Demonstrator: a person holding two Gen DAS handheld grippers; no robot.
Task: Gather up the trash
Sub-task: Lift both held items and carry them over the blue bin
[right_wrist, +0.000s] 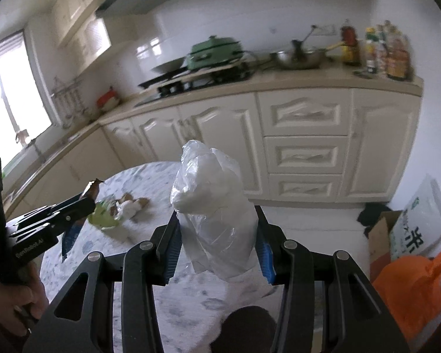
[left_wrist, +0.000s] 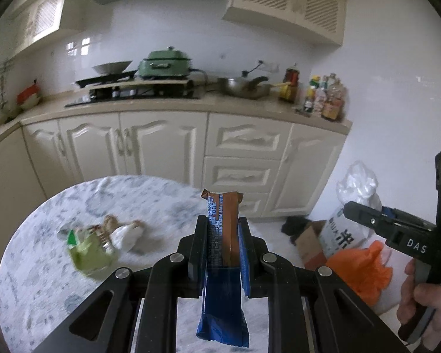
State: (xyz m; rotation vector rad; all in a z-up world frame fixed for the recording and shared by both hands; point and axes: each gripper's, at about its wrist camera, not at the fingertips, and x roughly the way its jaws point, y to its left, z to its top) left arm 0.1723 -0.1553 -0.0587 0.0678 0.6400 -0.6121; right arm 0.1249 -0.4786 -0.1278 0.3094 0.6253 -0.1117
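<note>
standing by the round marble-patterned tabletop (left_wrist: 43,264), i can see the job is partway through. over on the left of it lies a small heap of rubbish, a crumpled green wrapper (left_wrist: 86,250) with a white wad and some brown scraps (left_wrist: 123,229) touching it; nobody has picked that up yet, so it is what remains.

next along, the left hand-held gripper (left_wrist: 221,241) is pinching a snack-bar wrapper (left_wrist: 223,229), its pads pressed onto the flat foil, the brown end sticking up past the fingertips and the blue end hanging down below them, clear of the tabletop.

further right, the right hand-held gripper (right_wrist: 217,235) has its jaws closed around a bunched clear plastic bag (right_wrist: 211,206), which bulges up between the blue pads (right_wrist: 263,253). i'd guess this is the bag meant to take the rubbish, though its mouth is not visible.

beyond the table on the right, on the floor, sit a cardboard box (left_wrist: 308,241), a printed white sack (left_wrist: 347,232) and an orange bag (left_wrist: 361,267).

so, as i judge it: one wrapper lifted, bag in hand, wrapper not yet inside, and the green heap still to collect.
</note>
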